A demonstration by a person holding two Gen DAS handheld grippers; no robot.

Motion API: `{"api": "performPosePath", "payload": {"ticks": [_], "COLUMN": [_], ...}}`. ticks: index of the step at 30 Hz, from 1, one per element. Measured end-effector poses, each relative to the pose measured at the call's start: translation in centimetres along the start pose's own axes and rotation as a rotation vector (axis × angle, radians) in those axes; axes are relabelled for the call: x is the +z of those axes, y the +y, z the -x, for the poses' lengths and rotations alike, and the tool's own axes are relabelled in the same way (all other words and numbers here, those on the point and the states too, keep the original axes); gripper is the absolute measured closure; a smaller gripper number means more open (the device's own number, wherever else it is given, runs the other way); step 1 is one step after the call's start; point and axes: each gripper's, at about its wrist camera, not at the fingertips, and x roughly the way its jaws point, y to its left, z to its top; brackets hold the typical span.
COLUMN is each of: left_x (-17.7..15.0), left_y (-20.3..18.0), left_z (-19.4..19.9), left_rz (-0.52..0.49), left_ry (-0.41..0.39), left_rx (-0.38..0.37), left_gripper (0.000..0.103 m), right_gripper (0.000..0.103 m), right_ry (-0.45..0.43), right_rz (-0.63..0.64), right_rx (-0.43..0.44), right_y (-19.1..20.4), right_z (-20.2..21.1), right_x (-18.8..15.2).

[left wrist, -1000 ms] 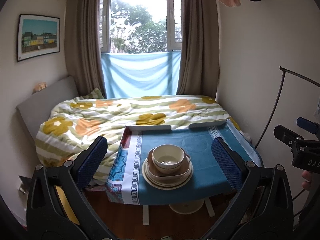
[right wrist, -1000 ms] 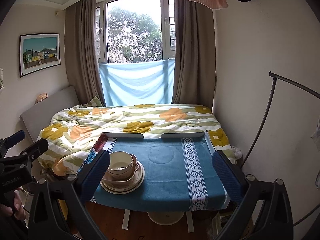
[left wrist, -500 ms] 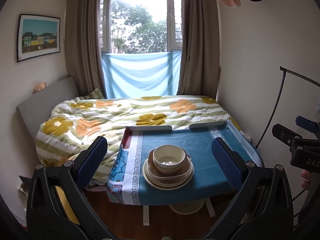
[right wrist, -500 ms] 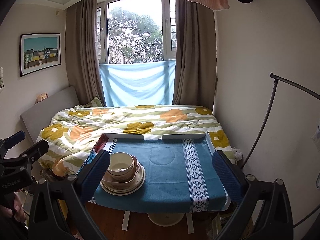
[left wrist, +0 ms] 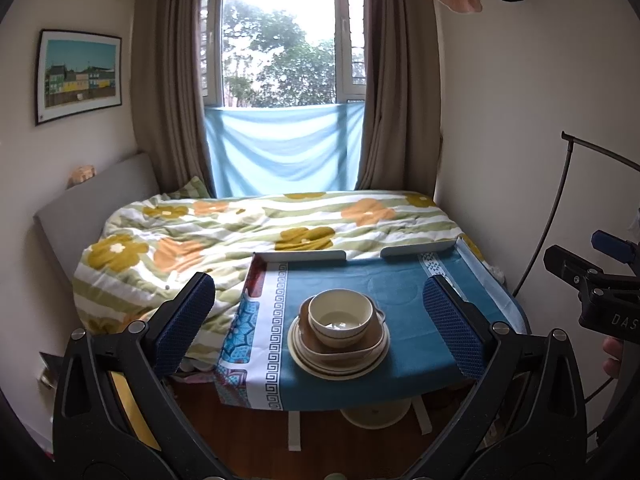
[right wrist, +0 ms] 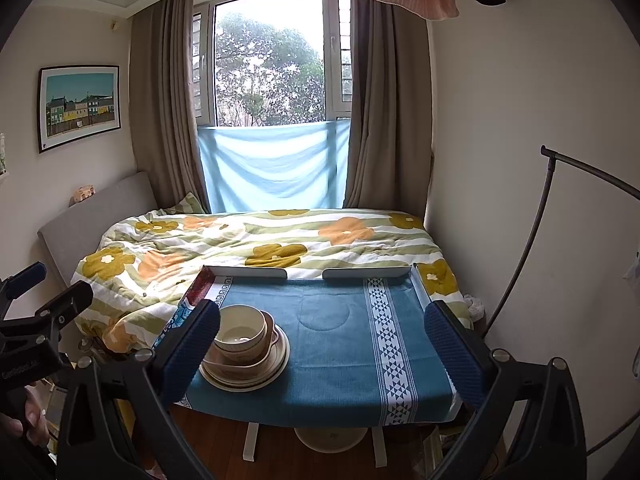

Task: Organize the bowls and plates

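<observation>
The bowl (left wrist: pixel 340 317) already sits nested on the stack of plates (left wrist: pixel 338 354) at the table's (left wrist: pixel 400 280) near left. The left gripper (left wrist: pixel 320 322) and right gripper (right wrist: pixel 322 344) hover back, jaws apart, empty; little seems left.

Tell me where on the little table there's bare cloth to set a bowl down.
The free patch is the blue cloth between the stack of dishes and the white triangle stripe, back to the table's raised white rim. The left front corner is crowded by the stack. Both hand-held grippers, left and right, are open and off the table.
</observation>
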Motion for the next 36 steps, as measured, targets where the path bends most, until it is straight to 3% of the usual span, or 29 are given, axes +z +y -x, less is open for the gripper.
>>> {"api": "performPosePath", "payload": {"ticks": [26,36], "left_x": [0.25,0.52], "left_y": [0.15,0.56], "left_z": [0.17,0.42], "left_rz": [-0.006,-0.019], "left_ry": [-0.012,-0.033], "left_rx": [0.002,0.059], "left_gripper": [0.000,0.000], "right_gripper": [0.002,0.002], "right_ry": [-0.002,-0.001], "right_rz": [-0.004,-0.002], "right_rx": [-0.011,-0.012], "right_y": [-0.37,-0.41], "right_z": [0.00,0.08], "right_x": [-0.17,-0.15]}}
